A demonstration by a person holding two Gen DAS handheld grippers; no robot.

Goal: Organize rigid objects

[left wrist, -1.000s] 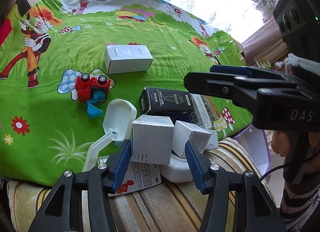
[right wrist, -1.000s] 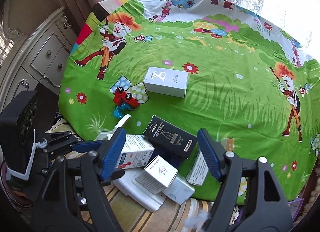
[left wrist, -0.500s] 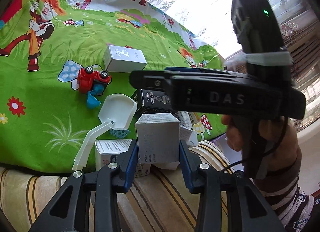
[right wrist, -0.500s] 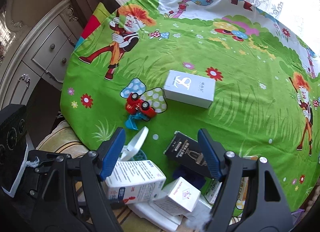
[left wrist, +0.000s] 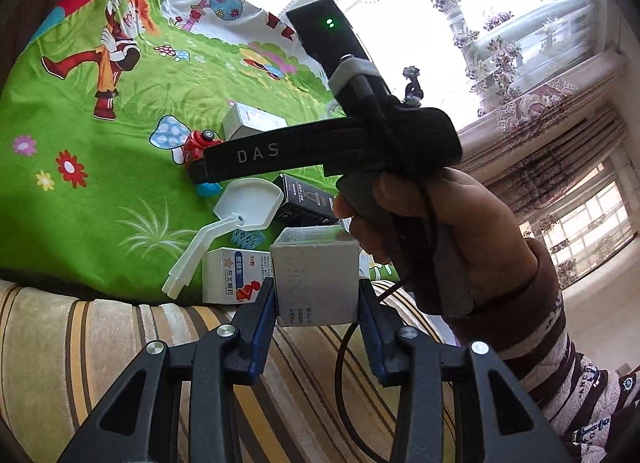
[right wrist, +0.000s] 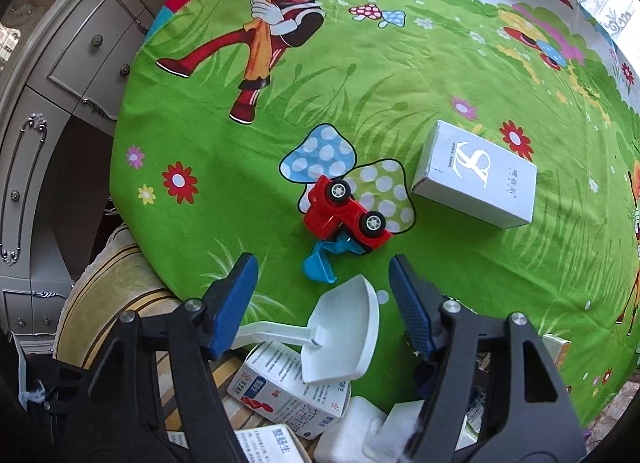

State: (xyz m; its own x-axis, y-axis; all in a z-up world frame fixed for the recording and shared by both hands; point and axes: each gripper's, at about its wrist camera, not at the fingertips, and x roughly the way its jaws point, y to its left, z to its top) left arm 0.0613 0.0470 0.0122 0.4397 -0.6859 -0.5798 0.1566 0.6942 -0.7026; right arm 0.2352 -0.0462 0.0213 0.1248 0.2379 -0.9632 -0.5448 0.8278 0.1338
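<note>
My left gripper [left wrist: 316, 295] is shut on a grey-white carton [left wrist: 316, 275] and holds it lifted over the striped cushion. My right gripper [right wrist: 324, 275] is open and empty, its jaws above the white plastic scoop [right wrist: 344, 337] and just short of the red toy car [right wrist: 346, 217] lying on its side with a blue bucket. The scoop [left wrist: 244, 209] rests on a blue-and-white medicine box [right wrist: 292, 395], which also shows in the left wrist view [left wrist: 236, 275]. A white box with a grey logo [right wrist: 476, 175] lies further out on the green cloth.
A black box [left wrist: 306, 199] lies behind the scoop. More white boxes [right wrist: 360, 431] are piled at the near edge. The right hand-held gripper body [left wrist: 320, 147] crosses the left view. A grey cabinet [right wrist: 52, 95] stands left of the table. A striped cushion [left wrist: 100, 343] lies below.
My left gripper has closed on the grey-white carton and lifted it back off the pile. My right gripper has moved forward and left, over the scoop toward the toy car.
</note>
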